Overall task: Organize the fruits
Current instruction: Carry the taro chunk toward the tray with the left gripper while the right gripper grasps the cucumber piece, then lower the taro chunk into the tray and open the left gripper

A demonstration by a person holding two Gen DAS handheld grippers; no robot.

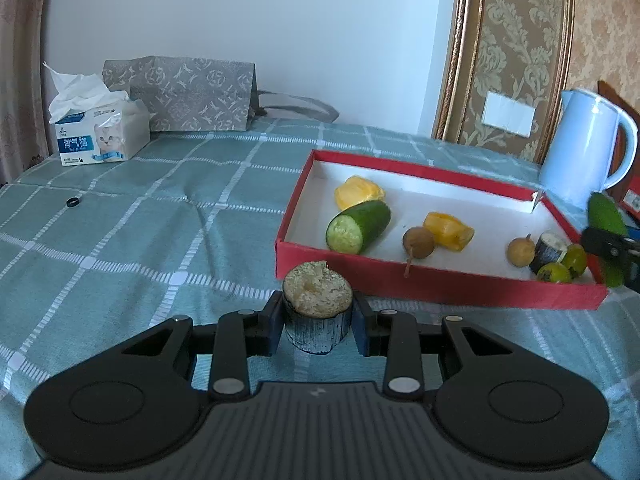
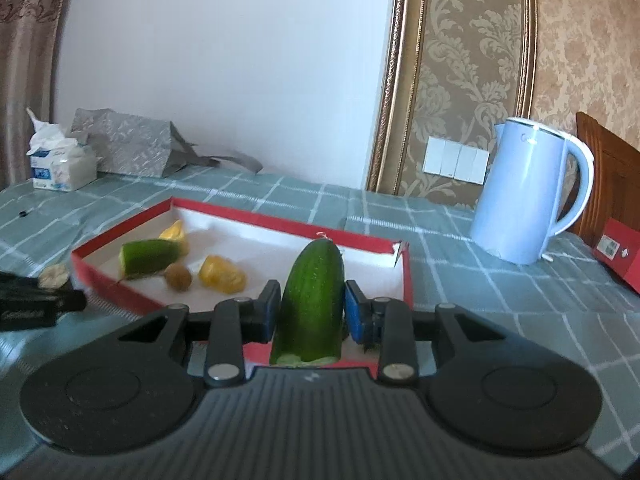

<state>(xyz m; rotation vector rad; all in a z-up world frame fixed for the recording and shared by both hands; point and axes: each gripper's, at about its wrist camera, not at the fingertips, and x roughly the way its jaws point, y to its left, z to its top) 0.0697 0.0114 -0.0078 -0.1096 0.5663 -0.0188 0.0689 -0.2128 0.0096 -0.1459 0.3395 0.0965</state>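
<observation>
My left gripper (image 1: 318,322) is shut on a short dark sugarcane piece (image 1: 318,300) with a pale cut top, held over the cloth just in front of the red box (image 1: 400,280). My right gripper (image 2: 308,312) is shut on a cucumber half (image 2: 312,300), tip forward, over the box's near right rim (image 2: 408,276). In the box lie another cucumber piece (image 1: 358,226), two yellow jackfruit pieces (image 1: 358,192), two brown longans (image 1: 418,242), a second sugarcane piece (image 1: 548,246) and small green fruits (image 1: 554,272).
A pale blue kettle (image 2: 532,196) stands right of the box. A tissue box (image 1: 100,132) and a grey paper bag (image 1: 180,92) stand at the back left. A small black ring (image 1: 73,201) lies on the checked green cloth. A red box (image 2: 618,252) sits far right.
</observation>
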